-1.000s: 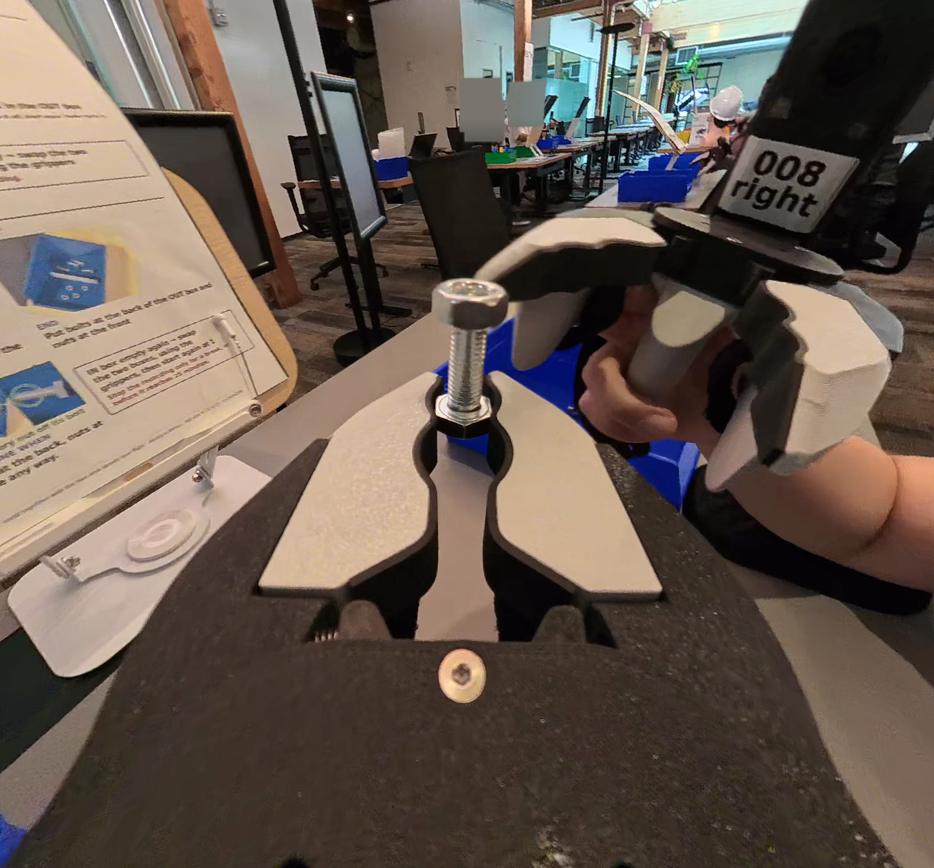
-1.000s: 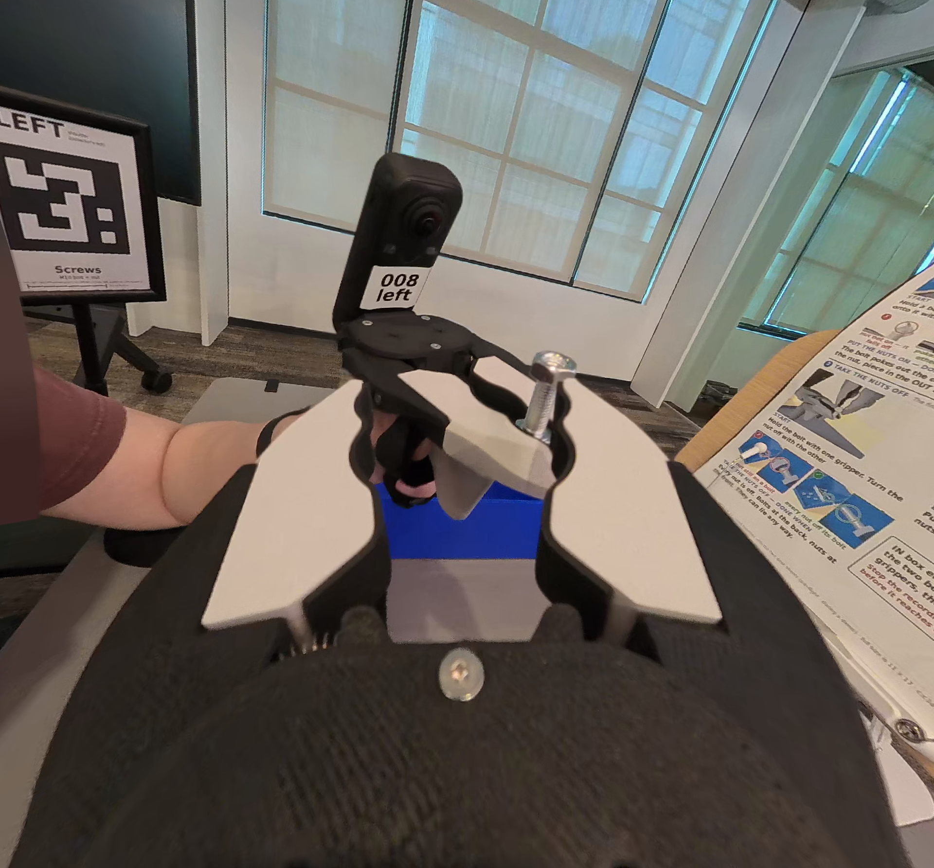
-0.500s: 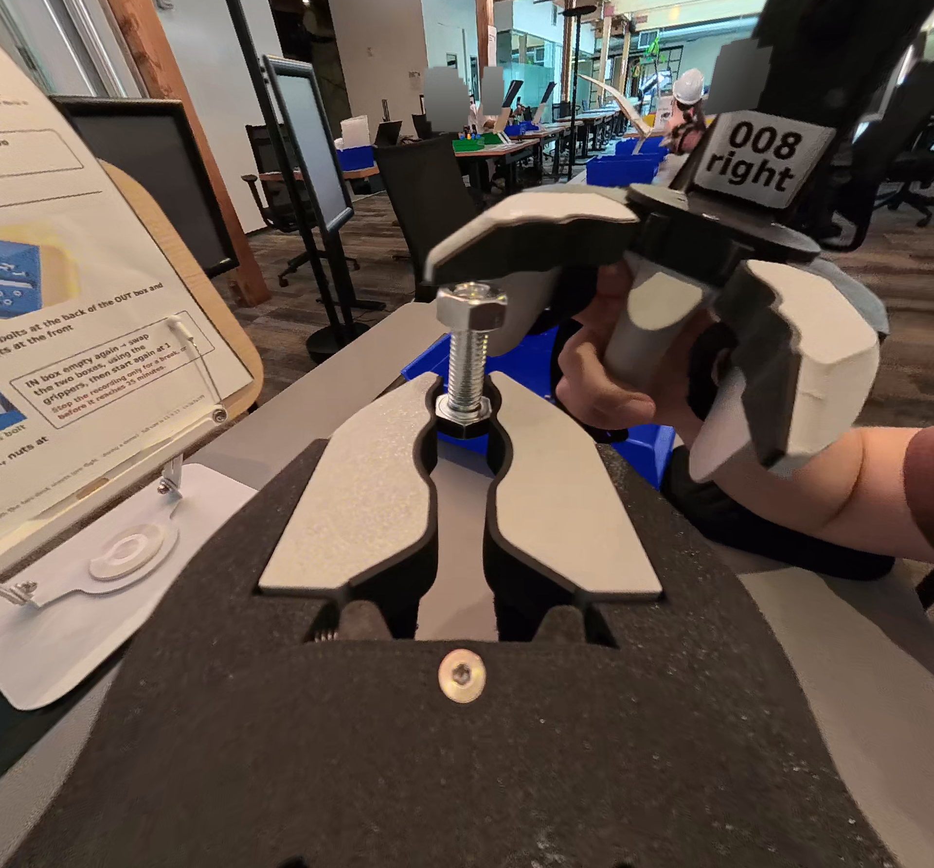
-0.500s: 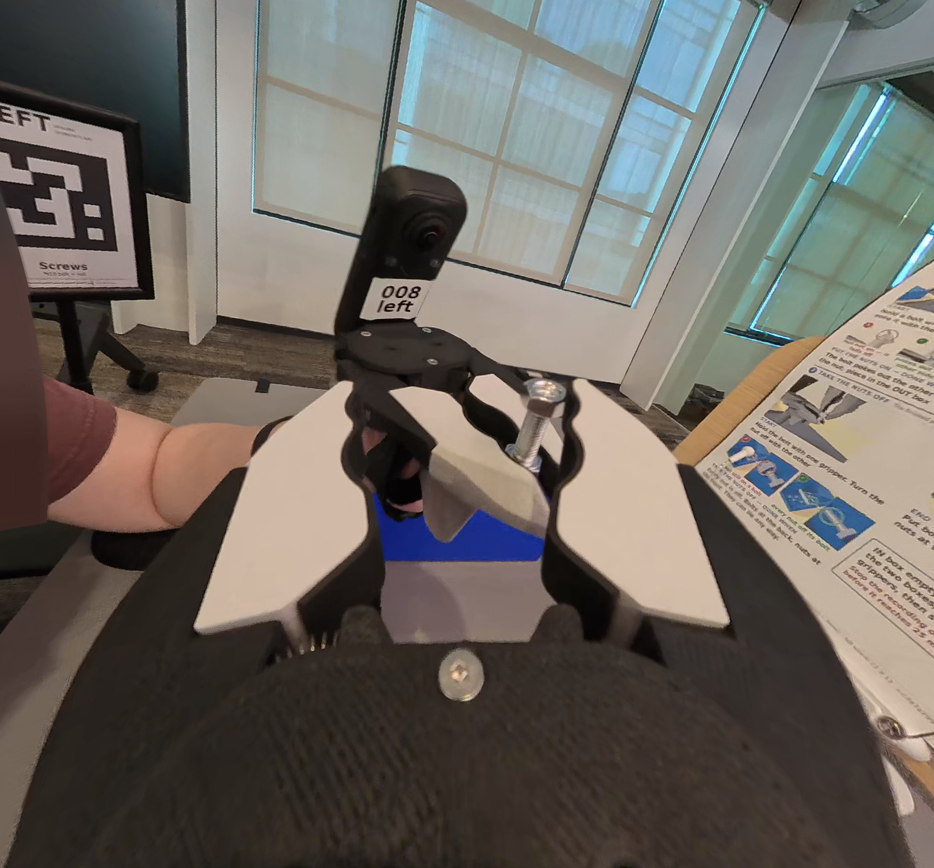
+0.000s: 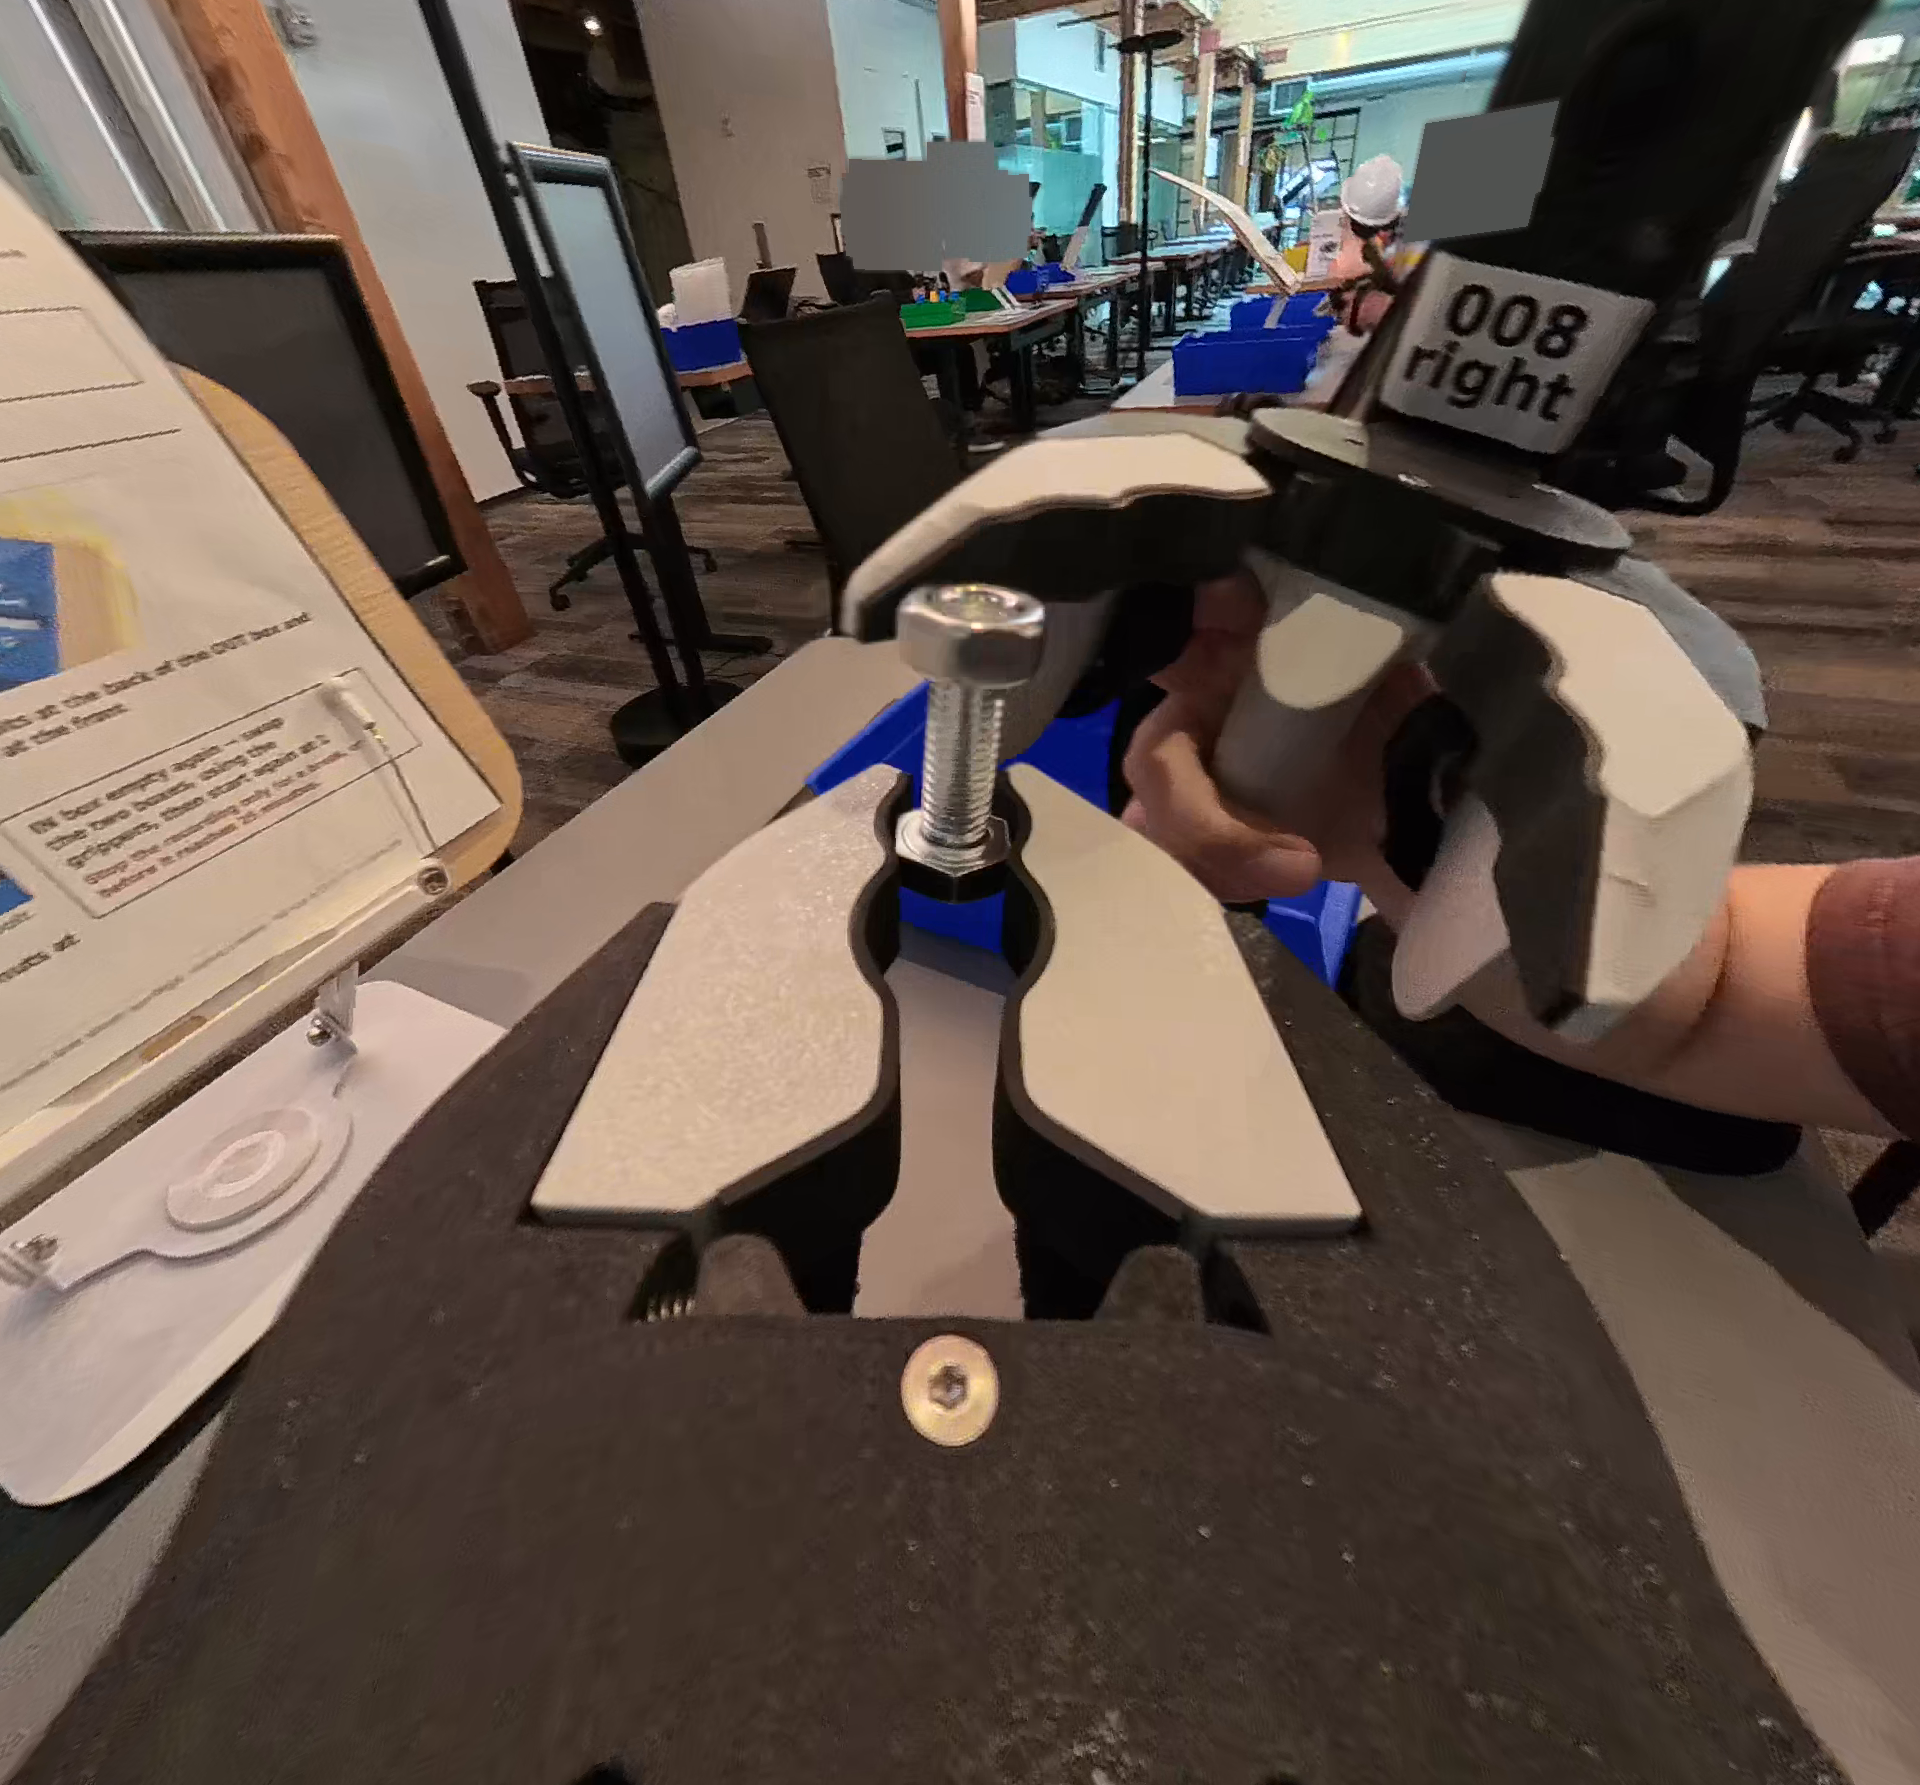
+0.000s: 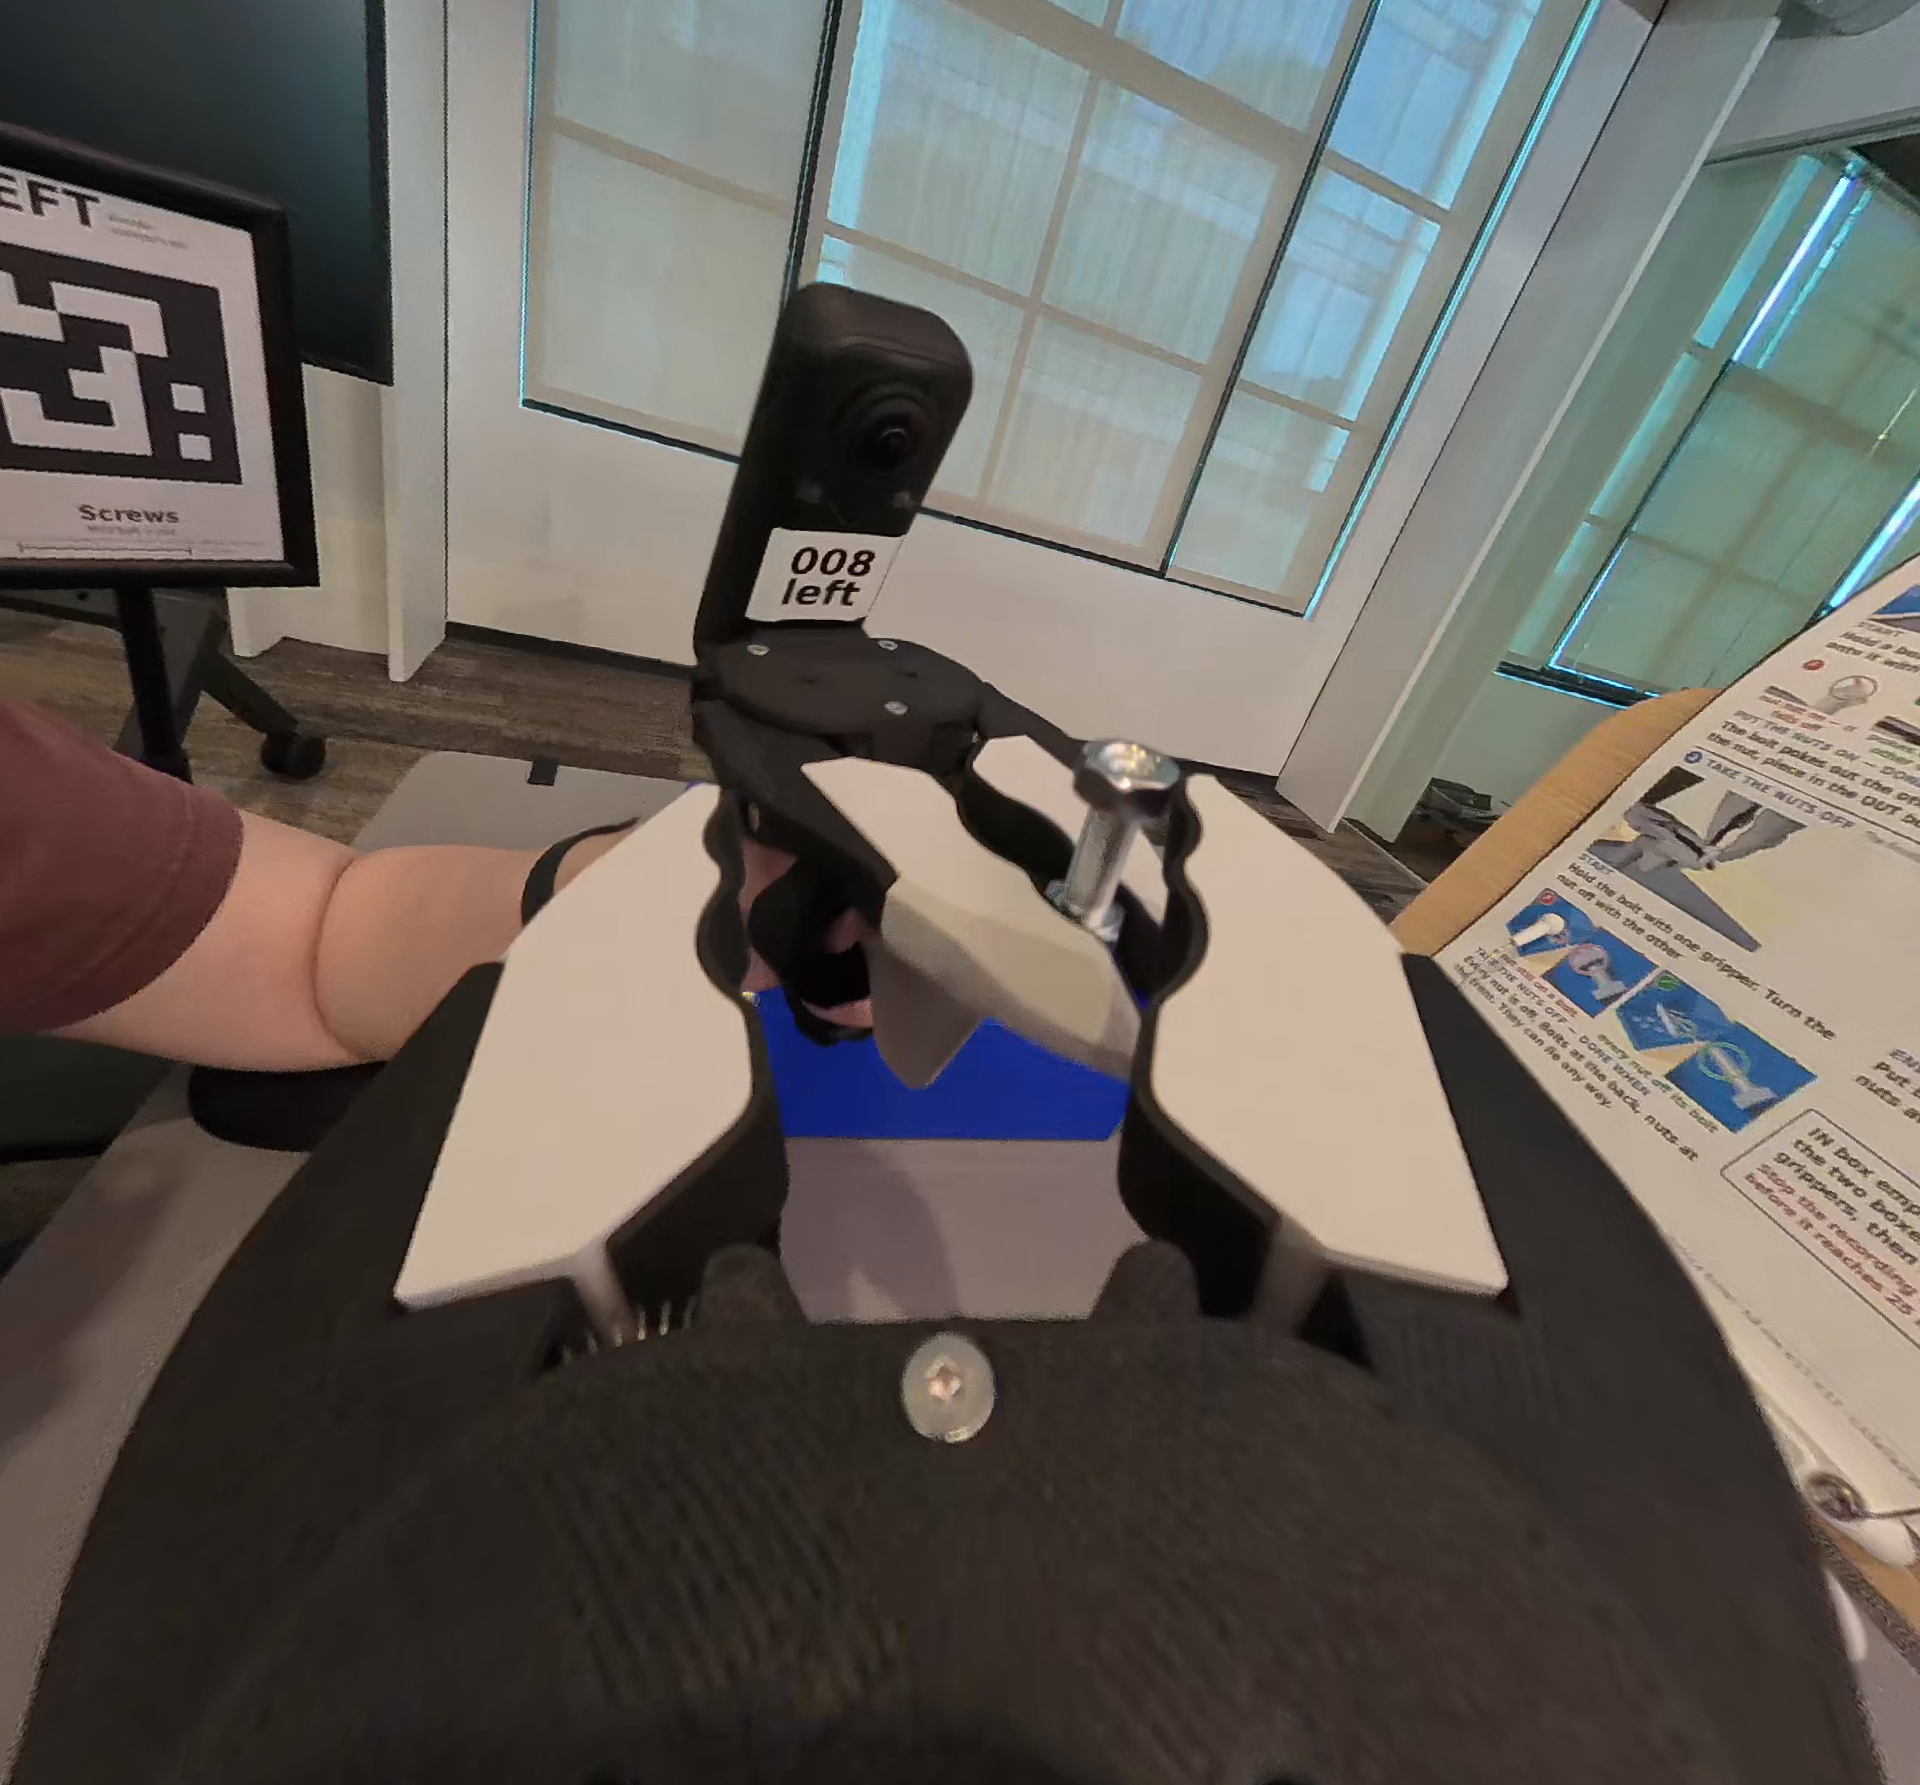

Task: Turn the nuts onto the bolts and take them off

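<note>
In the left wrist view my left gripper (image 5: 954,790) is shut on a steel nut (image 5: 951,847). A bolt (image 5: 966,748) stands upright through the nut, its hex head (image 5: 969,632) on top. My right gripper is open and a hand holds it. Its upper finger (image 5: 1060,499) reaches over and behind the bolt head, and its lower finger (image 5: 1621,852) hangs to the right. In the right wrist view my right gripper (image 6: 951,800) is wide open around the left gripper's tips. The bolt (image 6: 1112,852) stands close to its right finger (image 6: 1299,1008), and I cannot tell whether they touch.
A blue bin (image 5: 1299,925) sits on the grey table (image 5: 623,831) under both grippers and shows in the right wrist view (image 6: 935,1081). An instruction board (image 5: 156,696) leans close at the left, at the right in the right wrist view (image 6: 1714,956). A framed marker sign (image 6: 125,385) stands beyond the table. About 6 cm separates my left fingertips from my right.
The right gripper has moved left over the bolt head, so its upper finger now reaches past the head. The left gripper has kept its hold on the nut. Both views have shifted slightly.
</note>
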A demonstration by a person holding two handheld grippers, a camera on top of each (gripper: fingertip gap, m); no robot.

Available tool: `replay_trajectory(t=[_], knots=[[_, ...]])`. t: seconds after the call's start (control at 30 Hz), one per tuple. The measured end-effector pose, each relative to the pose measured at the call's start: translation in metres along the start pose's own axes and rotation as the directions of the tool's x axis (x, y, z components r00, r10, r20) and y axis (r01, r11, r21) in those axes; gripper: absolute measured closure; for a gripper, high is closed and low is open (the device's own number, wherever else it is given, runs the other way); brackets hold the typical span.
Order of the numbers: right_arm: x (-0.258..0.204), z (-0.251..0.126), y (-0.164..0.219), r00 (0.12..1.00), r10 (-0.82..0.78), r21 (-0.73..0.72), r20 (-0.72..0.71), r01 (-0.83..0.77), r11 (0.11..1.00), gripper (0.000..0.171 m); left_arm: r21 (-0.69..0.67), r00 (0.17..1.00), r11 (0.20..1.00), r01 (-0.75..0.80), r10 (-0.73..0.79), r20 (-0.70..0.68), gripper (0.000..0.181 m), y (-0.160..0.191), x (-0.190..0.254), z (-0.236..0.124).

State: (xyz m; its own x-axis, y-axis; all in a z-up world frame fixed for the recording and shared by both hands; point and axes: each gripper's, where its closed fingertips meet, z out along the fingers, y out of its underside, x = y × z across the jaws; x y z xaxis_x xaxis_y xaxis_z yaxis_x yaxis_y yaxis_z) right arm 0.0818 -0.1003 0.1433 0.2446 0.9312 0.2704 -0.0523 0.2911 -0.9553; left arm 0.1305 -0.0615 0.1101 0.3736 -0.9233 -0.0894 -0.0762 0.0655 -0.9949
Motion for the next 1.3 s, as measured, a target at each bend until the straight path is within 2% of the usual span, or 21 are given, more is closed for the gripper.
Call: replay_trajectory(t=[0.07,0.1,0.23,0.37,0.47,0.57,0.67,0.73,0.83,1.0,1.13,1.2,1.23,1.3], knots=[[-0.001,-0.002,-0.001,1.0,-0.001,-0.004,0.015,0.001,1.0,0.101,0.021,0.999,0.999,0.041,-0.041,0.013,0.167,-0.005,-0.009,-0.006],[-0.001,-0.003,-0.003,1.0,0.009,0.001,0.016,-0.009,1.0,0.1,0.031,0.998,0.998,0.059,-0.059,0.009,0.167,-0.007,-0.011,-0.008],[0.005,-0.003,-0.005,0.999,0.034,0.032,-0.016,-0.034,0.999,0.088,0.027,0.999,0.999,0.035,-0.034,-0.032,0.167,-0.008,-0.001,-0.007],[-0.004,0.003,-0.005,0.997,0.064,0.063,0.036,-0.067,0.996,0.08,0.001,0.995,1.0,-0.026,0.026,-0.094,0.167,-0.002,0.022,0.003],[-0.013,0.006,-0.005,0.998,0.039,0.053,0.057,-0.042,0.998,0.073,-0.003,0.995,0.999,-0.043,0.043,-0.094,0.167,0.0,0.027,0.007],[-0.014,0.005,-0.005,0.999,-0.024,0.028,0.035,0.023,0.999,0.067,-0.003,0.999,1.0,-0.02,0.02,-0.03,0.167,-0.001,0.012,0.003],[-0.015,0.002,-0.007,0.999,-0.018,0.02,0.049,0.017,1.0,0.074,0.024,0.999,1.0,0.014,-0.015,0.045,0.167,-0.007,-0.01,-0.007],[-0.013,0.0,-0.01,0.999,-0.012,0.025,0.038,0.011,1.0,0.074,0.036,0.999,0.999,0.029,-0.031,0.041,0.167,-0.01,-0.015,-0.011],[-0.007,0.001,-0.011,1.0,0.001,0.033,-0.004,0.0,0.999,0.071,0.047,1.0,0.999,0.001,-0.002,0.019,0.167,-0.013,-0.007,-0.01],[-0.012,0.005,-0.007,1.0,0.017,0.026,0.019,-0.017,1.0,0.071,0.008,0.996,0.997,-0.08,0.08,-0.026,0.167,-0.005,0.014,0.001],[-0.015,0.007,-0.003,1.0,-0.007,-0.011,0.025,0.007,1.0,0.067,0.001,0.996,0.996,-0.086,0.086,0.011,0.167,-0.003,0.008,0.002],[-0.015,0.004,-0.004,1.0,-0.015,-0.021,0.028,0.016,1.0,0.073,0.013,0.996,0.998,-0.064,0.064,0.058,0.167,-0.006,-0.004,-0.004],[-0.016,0.002,-0.007,0.999,-0.013,-0.016,0.041,0.014,1.0,0.081,0.022,0.996,0.999,-0.046,0.045,0.075,0.167,-0.008,-0.011,-0.007],[-0.016,-0.002,-0.013,0.999,0.013,0.012,0.051,-0.014,1.0,0.082,0.041,0.996,0.999,-0.011,0.007,0.09,0.167,-0.012,-0.021,-0.014]])
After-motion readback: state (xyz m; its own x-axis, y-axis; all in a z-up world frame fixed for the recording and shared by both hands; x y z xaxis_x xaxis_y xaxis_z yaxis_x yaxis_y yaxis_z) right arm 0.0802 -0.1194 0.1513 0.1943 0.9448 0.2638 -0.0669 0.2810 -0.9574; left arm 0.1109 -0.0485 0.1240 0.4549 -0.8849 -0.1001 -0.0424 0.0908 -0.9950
